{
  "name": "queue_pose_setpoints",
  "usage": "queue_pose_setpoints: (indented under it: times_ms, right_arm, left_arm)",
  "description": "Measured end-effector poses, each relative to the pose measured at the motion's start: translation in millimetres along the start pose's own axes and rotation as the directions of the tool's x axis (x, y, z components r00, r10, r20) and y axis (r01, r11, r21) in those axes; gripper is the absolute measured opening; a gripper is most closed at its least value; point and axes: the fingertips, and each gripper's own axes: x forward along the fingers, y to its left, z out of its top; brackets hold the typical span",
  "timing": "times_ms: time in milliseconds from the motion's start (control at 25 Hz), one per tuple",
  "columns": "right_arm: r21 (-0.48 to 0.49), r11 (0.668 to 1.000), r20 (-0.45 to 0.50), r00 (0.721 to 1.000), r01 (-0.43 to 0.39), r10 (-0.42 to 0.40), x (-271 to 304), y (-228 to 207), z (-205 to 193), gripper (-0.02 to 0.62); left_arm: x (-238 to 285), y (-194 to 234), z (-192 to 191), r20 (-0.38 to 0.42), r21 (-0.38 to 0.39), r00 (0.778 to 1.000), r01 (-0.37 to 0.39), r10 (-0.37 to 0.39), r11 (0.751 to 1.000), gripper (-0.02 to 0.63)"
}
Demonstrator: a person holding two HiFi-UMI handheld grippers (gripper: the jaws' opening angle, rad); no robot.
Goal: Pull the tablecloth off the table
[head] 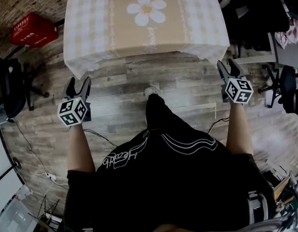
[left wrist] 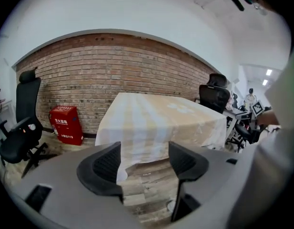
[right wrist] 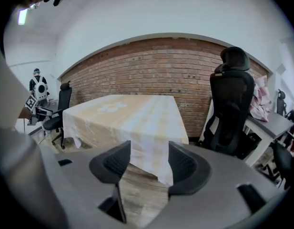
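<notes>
A beige tablecloth (head: 144, 23) with pale checked borders and a white daisy print covers the table, and its edges hang down over the near side. My left gripper (head: 78, 87) hovers over the wood floor just short of the cloth's near left corner, jaws open and empty. In the left gripper view that corner of the tablecloth (left wrist: 161, 123) hangs beyond the open left gripper (left wrist: 144, 161), apart from it. My right gripper (head: 229, 69) stands open beside the near right corner. In the right gripper view the tablecloth (right wrist: 132, 118) droops past the open right gripper (right wrist: 149, 161), with nothing between the jaws.
A red box (head: 33, 29) sits on the floor by the brick wall, left of the table. A black office chair (head: 11, 88) stands at the left, and another chair (right wrist: 232, 109) and a desk (head: 284, 47) at the right. Cables (head: 98, 134) trail across the floor.
</notes>
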Motion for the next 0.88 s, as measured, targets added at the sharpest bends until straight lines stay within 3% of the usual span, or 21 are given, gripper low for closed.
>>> queue_pose_setpoints:
  times_ms: [120,320,600,880]
  right_arm:
    - [0.018,0.998,-0.058,0.997,0.053,-0.052,23.3,-21.4,-17.0,0.212]
    - [0.02,0.994,-0.141,0.985,0.105,-0.101,50.6,-42.1,-35.6,0.221]
    - [-0.027,0.988,-0.21,0.965,0.152,-0.155,83.8,-66.7,-52.9,0.224]
    - [-0.028,0.989,-0.236,0.961,0.142,-0.145,108.0,-72.1,-55.6,0.224]
  left_arm:
    - [19.7,26.4,-5.9,-0.021,-0.026,0.999,-0.039,0.039,0.999,0.291]
    - [45.4,68.8,-16.0,-0.084,0.014,0.988,-0.128,0.129,0.992,0.291]
    - [79.8,108.9,-32.8,-0.17,0.033,0.965,-0.195,0.198,0.98,0.296]
    - [100.6,121.8,-36.6,-0.204,0.037,0.961,-0.185,0.189,0.982,0.296]
